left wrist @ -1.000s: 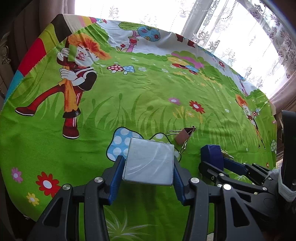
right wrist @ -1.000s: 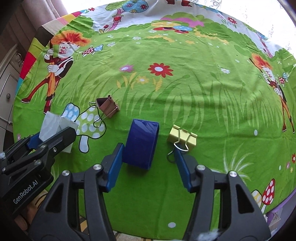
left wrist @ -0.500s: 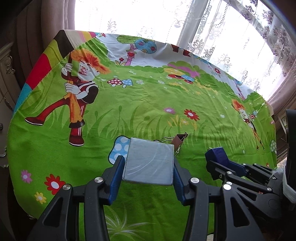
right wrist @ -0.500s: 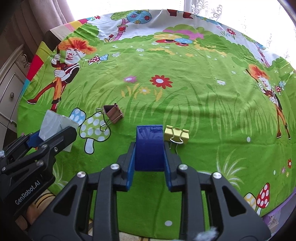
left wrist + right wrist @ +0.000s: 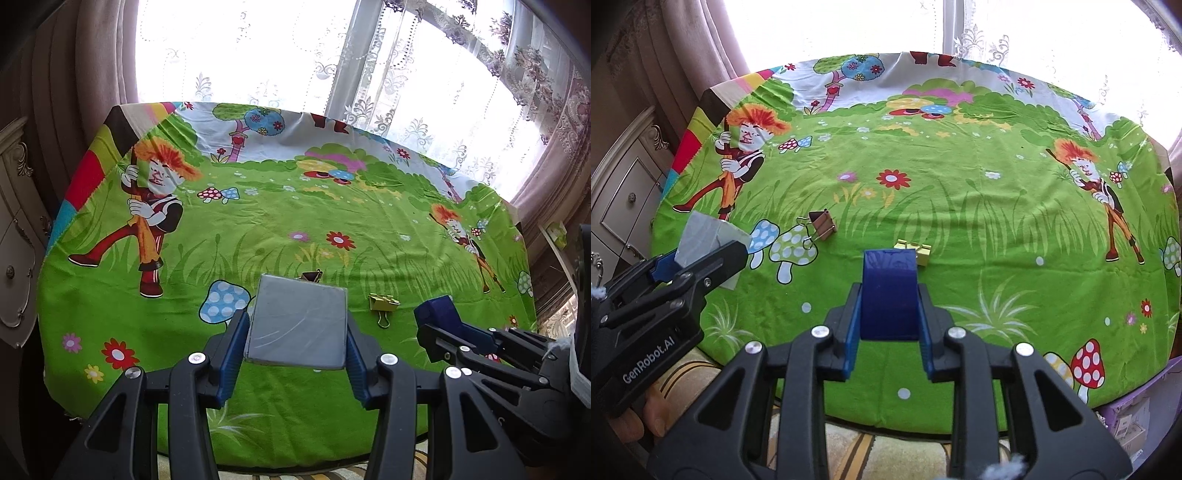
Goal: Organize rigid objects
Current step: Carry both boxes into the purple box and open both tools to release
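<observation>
My left gripper (image 5: 295, 350) is shut on a flat grey block (image 5: 297, 326) and holds it above the table's near edge. It also shows at the left of the right wrist view (image 5: 698, 258), with the grey block (image 5: 701, 232) in it. My right gripper (image 5: 888, 325) is shut on a dark blue block (image 5: 889, 291), lifted off the cloth. The blue block also shows in the left wrist view (image 5: 439, 314). A gold binder clip (image 5: 919, 253) (image 5: 382, 304) and a brown binder clip (image 5: 822, 225) lie on the cloth.
The round table wears a green cartoon tablecloth (image 5: 960, 206). A white drawer cabinet (image 5: 624, 184) stands to the left. Lace curtains and a bright window (image 5: 295, 55) are behind the table. A purple box (image 5: 1130, 424) sits low at the right.
My right gripper closed on the blue block and lifted it. Both grippers rose and pulled back from the table, so more of the cloth and the window shows.
</observation>
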Available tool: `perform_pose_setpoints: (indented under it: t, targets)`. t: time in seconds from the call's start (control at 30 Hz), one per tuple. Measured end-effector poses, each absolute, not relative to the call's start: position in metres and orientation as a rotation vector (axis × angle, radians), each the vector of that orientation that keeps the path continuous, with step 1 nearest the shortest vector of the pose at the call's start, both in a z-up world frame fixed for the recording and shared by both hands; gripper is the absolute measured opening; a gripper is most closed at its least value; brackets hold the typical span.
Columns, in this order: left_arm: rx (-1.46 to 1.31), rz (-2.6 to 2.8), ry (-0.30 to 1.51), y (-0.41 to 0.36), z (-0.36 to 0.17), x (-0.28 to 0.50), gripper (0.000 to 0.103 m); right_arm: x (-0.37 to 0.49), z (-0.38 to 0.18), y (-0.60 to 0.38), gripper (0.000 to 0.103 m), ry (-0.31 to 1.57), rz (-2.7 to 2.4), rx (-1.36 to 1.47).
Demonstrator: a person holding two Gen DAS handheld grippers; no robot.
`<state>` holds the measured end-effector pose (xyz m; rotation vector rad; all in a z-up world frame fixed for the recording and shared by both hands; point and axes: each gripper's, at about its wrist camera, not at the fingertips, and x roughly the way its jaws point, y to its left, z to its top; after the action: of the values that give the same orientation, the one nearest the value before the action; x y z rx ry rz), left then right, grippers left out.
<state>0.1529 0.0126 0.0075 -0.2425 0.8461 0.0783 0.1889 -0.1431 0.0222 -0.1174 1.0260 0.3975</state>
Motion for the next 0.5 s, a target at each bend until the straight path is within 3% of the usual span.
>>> perform_pose_setpoints:
  t: [0.5]
  targets:
    - [-0.184, -0.076, 0.842, -0.064, 0.04, 0.124, 0.049, 0.138, 0.059, -0.216, 0.031, 0.945, 0.312, -0.039]
